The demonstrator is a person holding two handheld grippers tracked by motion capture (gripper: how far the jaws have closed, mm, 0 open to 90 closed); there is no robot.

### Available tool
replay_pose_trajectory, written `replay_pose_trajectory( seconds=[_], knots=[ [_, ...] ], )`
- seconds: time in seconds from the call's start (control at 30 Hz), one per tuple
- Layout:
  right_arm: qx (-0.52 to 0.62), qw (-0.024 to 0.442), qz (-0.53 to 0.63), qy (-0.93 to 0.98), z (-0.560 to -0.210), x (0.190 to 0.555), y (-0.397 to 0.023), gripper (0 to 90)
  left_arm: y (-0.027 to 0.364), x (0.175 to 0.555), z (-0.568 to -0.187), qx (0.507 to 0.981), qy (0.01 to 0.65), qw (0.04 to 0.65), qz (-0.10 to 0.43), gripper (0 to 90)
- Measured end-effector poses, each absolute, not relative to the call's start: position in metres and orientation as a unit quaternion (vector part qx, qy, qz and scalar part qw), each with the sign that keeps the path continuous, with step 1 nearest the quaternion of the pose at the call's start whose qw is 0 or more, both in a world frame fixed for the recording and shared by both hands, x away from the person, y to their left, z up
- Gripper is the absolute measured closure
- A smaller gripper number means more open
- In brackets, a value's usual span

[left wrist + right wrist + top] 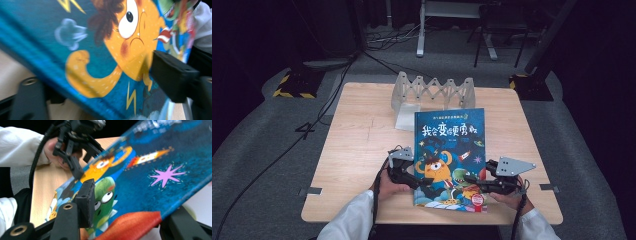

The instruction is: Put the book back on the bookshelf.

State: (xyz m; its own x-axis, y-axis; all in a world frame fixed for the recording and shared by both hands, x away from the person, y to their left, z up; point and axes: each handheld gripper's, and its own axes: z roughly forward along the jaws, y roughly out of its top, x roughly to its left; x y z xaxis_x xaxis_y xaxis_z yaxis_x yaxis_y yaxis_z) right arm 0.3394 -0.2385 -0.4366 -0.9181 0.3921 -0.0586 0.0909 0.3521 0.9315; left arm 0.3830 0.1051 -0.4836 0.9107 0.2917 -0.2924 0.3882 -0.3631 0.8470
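Left hand-held gripper is clamped on the picture book's left edge, one jaw above the cover, one beneath. The book sits at the near centre of the wooden bench, its near part lifted off the surface. Right hand-held gripper grips the book's right edge likewise. A grey folding rack stands at the bench's far side, beyond the book.

Overhead light is brightening the table while the surroundings are staying dark; both gripper views are blurring softly, the nearest jaws falling out of focus.
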Motion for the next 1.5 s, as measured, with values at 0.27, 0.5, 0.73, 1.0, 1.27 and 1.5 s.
replay_pose_trajectory(
  seconds=[0.27,0.5,0.73,1.0,1.27,1.5],
  knots=[
    [0.152,0.136,0.547,0.812,-0.437,0.341,-0.239,53.1,0.112,0.376,-0.464,0.822,0.198,0.534,0.019,33.5],
    [0.155,0.133,0.546,0.813,-0.439,0.342,-0.243,51.2,0.115,0.374,-0.446,0.801,0.190,0.567,0.043,37.1],
    [0.174,0.138,0.537,0.814,-0.445,0.346,-0.245,47.6,0.113,0.365,-0.426,0.791,0.168,0.584,0.078,40.0],
    [0.185,0.157,0.537,0.808,-0.445,0.341,-0.251,44.5,0.108,0.346,-0.425,0.785,0.155,0.589,0.113,52.6],
    [0.183,0.185,0.525,0.811,-0.444,0.326,-0.255,42.2,0.103,0.334,-0.422,0.781,0.138,0.598,0.116,59.7],
    [0.226,0.210,0.504,0.807,-0.450,0.319,-0.277,43.8,0.104,0.335,-0.421,0.776,0.132,0.607,0.112,69.8]
  ],
)
